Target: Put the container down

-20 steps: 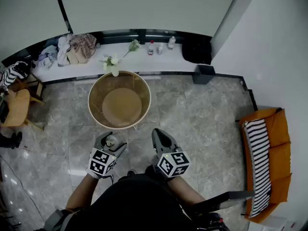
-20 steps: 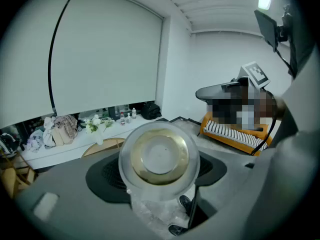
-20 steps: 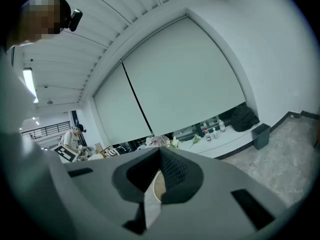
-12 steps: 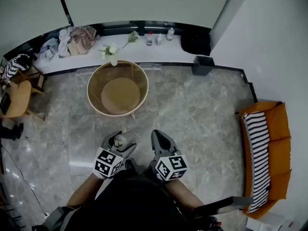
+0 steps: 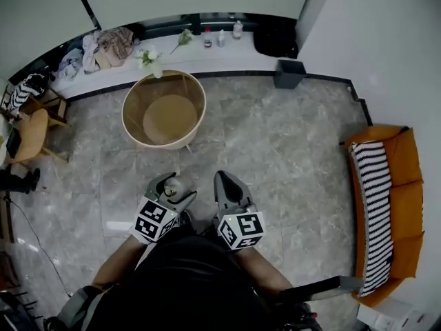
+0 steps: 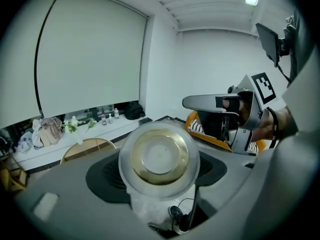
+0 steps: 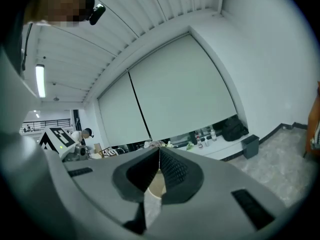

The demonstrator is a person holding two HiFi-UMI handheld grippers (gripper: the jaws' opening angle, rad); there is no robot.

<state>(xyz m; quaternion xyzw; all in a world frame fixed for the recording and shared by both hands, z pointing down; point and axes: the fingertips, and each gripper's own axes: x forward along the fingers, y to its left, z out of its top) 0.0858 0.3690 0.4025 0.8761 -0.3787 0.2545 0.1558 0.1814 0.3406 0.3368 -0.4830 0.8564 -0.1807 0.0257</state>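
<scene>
The table (image 5: 202, 105) is seen ahead and a little left of the grippers, well apart across the floor (image 5: 289, 150), and nearer to the left gripper (image 5: 173, 189), whose jaws are spread wide and clamped on the container (image 6: 159, 156); the right gripper (image 5: 225, 179) is pressed together on nothing. The gap to the table is shown only by the head view, whereas the container's round end, turned to the camera so that its axis seems laid along the jaws, is shown only by the left gripper view.
</scene>
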